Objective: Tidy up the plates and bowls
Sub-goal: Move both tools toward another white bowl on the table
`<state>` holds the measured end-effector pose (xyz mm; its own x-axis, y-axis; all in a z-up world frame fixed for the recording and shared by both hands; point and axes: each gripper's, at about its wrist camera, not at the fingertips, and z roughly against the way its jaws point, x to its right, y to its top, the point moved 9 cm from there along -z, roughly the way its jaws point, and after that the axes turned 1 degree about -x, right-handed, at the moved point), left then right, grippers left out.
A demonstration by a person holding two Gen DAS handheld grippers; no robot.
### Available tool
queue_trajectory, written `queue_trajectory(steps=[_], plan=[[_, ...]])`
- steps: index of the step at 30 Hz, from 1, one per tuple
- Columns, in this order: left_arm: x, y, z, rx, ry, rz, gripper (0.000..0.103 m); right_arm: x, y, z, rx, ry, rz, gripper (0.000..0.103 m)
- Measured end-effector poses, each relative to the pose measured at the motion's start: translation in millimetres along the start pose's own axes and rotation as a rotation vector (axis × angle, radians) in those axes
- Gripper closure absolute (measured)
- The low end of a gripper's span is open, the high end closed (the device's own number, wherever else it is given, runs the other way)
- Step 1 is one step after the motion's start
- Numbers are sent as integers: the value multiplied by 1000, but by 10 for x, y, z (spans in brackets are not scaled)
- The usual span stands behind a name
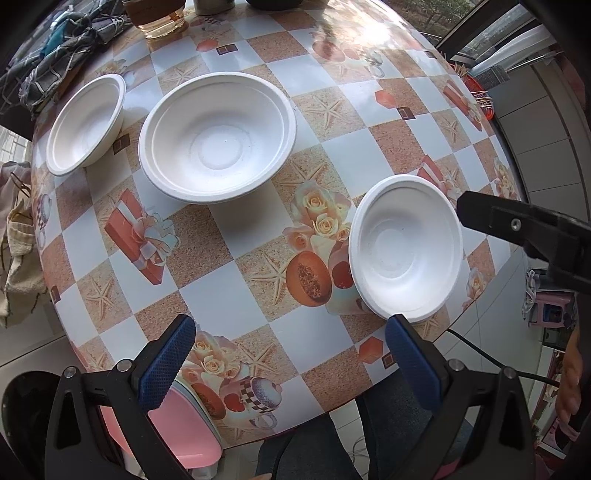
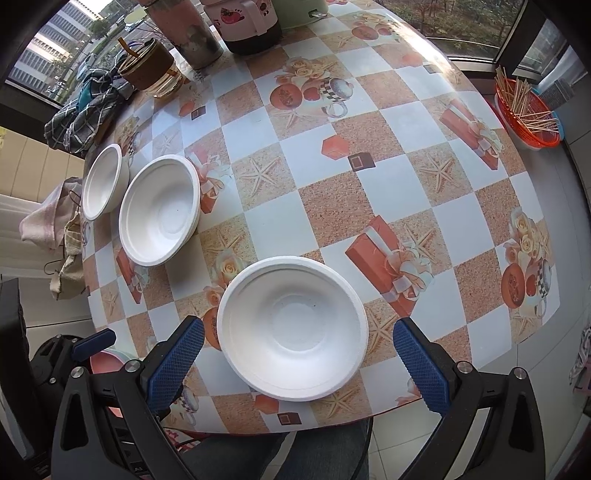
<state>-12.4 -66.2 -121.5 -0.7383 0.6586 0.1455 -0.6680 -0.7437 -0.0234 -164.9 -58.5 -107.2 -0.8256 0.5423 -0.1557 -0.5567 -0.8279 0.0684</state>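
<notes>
Three white disposable bowls sit on the patterned table. In the left wrist view the small far-left bowl, the large middle bowl and the near-right bowl are spread apart. My left gripper is open and empty above the table's near edge. In the right wrist view the near bowl lies just ahead, between the open fingers of my right gripper, untouched. The large bowl and small bowl sit at left. The right gripper's body shows at right in the left wrist view.
A glass cup, a flask, a kettle and a plaid cloth stand at the table's far edge. An orange basket of toothpicks sits far right. A pink stool is below the near edge.
</notes>
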Motion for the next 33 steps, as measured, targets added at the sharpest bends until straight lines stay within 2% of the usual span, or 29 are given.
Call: queue_trajectory(steps=[33], plan=[[-367, 7, 83, 28, 25, 74, 0, -223, 10, -70, -25, -19, 47, 0]])
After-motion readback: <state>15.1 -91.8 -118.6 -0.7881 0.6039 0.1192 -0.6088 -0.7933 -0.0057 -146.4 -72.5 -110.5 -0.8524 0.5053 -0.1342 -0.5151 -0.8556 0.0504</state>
